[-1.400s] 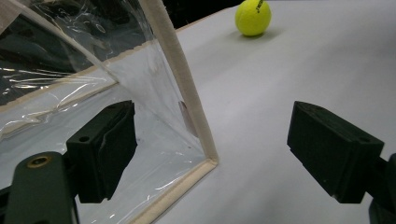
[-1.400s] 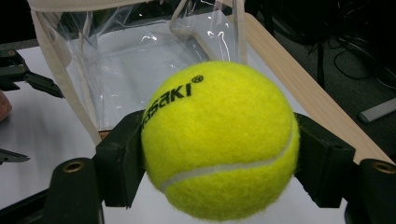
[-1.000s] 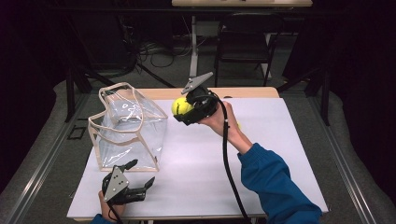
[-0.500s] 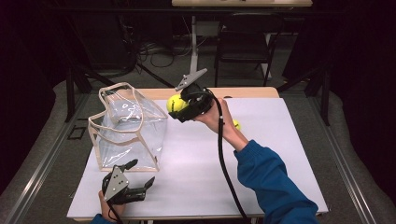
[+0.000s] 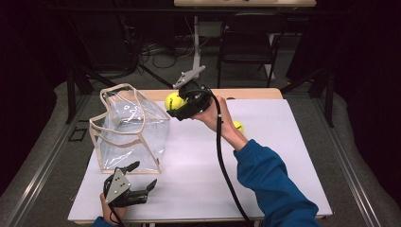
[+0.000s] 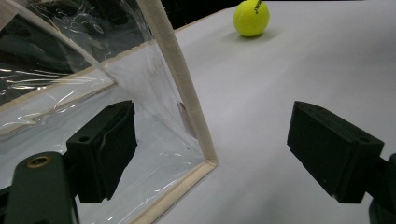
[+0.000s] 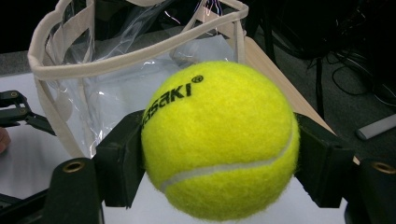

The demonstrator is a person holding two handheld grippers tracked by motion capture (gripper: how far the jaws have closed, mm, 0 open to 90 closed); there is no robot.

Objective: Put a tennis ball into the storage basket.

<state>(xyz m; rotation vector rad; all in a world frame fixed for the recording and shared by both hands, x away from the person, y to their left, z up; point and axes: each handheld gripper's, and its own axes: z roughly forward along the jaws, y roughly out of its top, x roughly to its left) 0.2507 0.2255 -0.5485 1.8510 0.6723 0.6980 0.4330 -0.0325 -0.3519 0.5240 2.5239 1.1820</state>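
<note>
A yellow tennis ball (image 5: 173, 100) (image 7: 219, 140) is clamped in my right gripper (image 5: 176, 105) (image 7: 219, 158), held in the air just right of the clear bag's open top. The clear plastic bag (image 5: 130, 127) (image 7: 126, 70) (image 6: 93, 88) with cream trim stands upright on the left of the white table (image 5: 283, 156). My left gripper (image 5: 139, 179) (image 6: 212, 154) rests open near the table's front edge, at the bag's front corner; the cream corner seam runs between its jaws without touching them. A second tennis ball (image 5: 238, 126) (image 6: 251, 17) lies on the table behind the right forearm.
A blue-sleeved forearm (image 5: 272, 182) crosses the table's right half, with a black cable (image 5: 222, 156) trailing from the right gripper. Beyond the far edge are a chair (image 5: 246, 45), stands and floor cables. A wooden strip (image 5: 246, 93) borders the table's back.
My right gripper has carried the ball leftward, closer to the bag's opening. The left gripper has stayed in place.
</note>
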